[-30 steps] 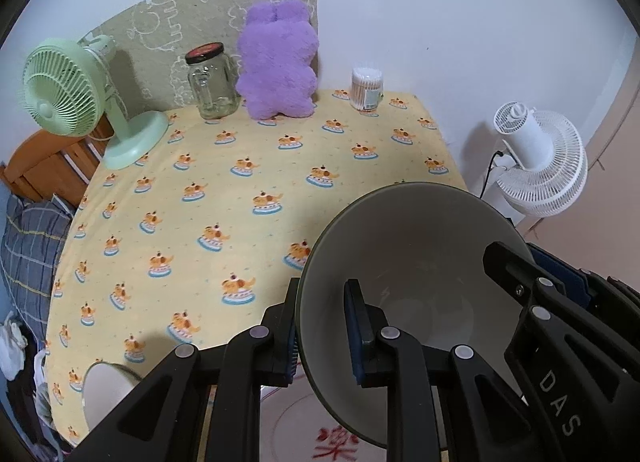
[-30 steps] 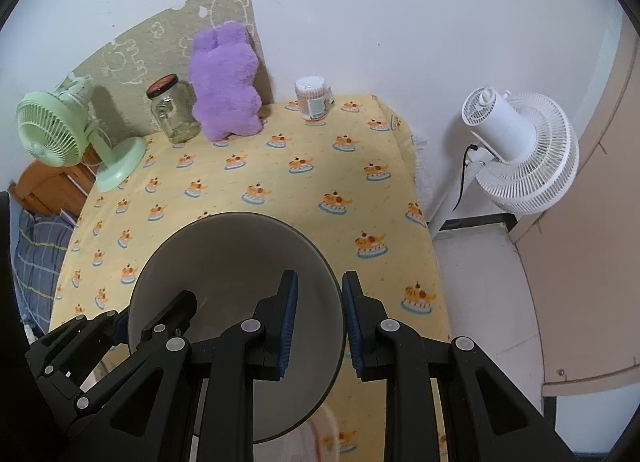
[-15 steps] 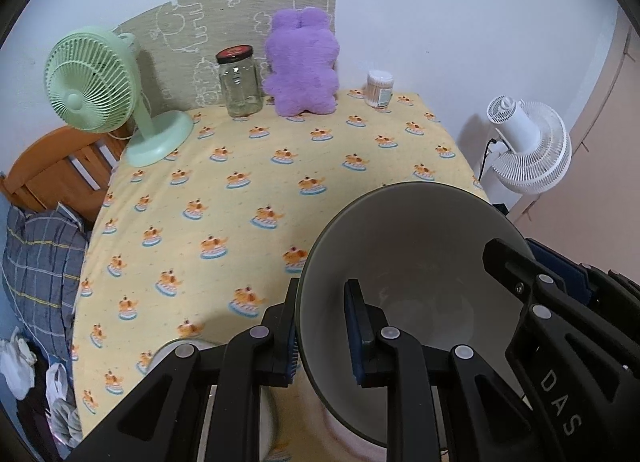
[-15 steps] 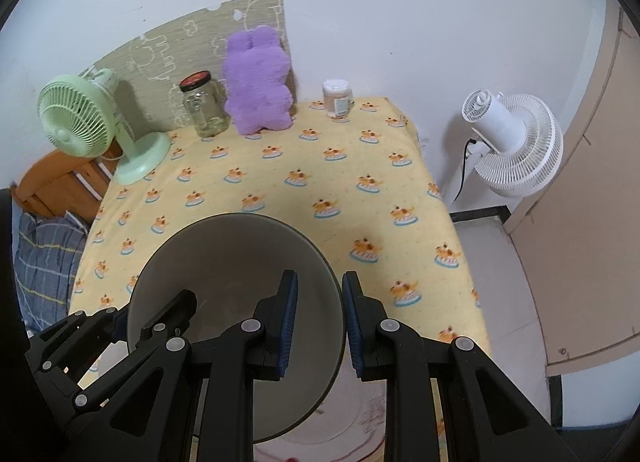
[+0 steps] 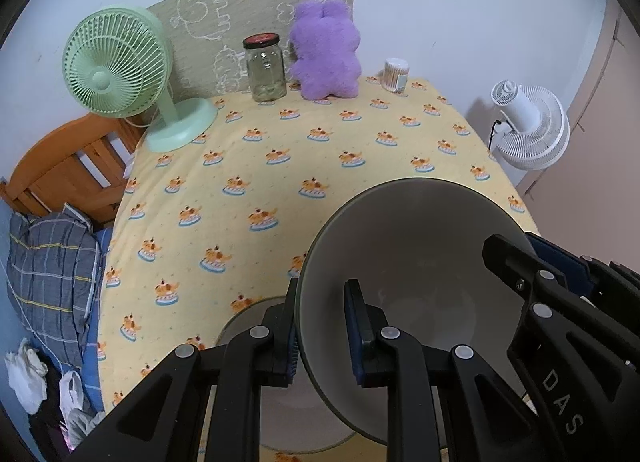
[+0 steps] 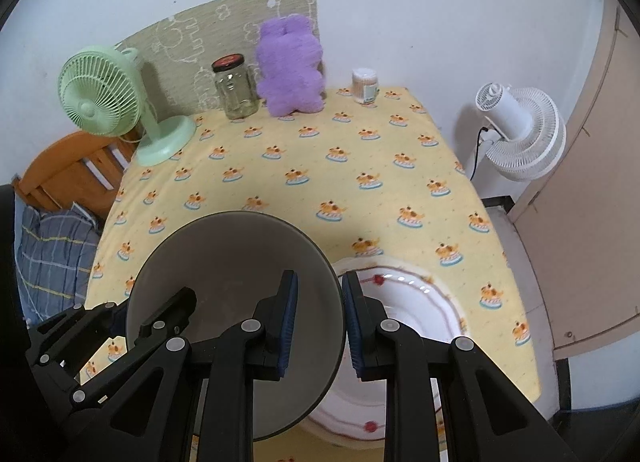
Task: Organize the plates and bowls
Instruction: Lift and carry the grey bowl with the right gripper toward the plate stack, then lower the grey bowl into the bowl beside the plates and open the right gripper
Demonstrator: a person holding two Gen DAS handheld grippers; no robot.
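Both grippers pinch the grey bowl [image 5: 416, 262] above the yellow tablecloth [image 5: 320, 166]: left gripper [image 5: 322, 326] clamps its nine-o'clock rim, right gripper [image 6: 318, 326] its three-o'clock rim. A white plate [image 6: 416, 302] lies beneath, toward four o'clock.

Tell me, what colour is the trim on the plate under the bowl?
The plate is white, with a brownish rim line and small red motifs; the right wrist view shows it best.

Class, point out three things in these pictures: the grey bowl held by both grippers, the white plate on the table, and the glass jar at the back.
Grey bowl [image 6: 224, 262], right wrist view, on its inner wall.
White plate [image 6: 404, 294], right wrist view, on its bare middle.
Glass jar [image 5: 266, 72], left wrist view, on its glass body.
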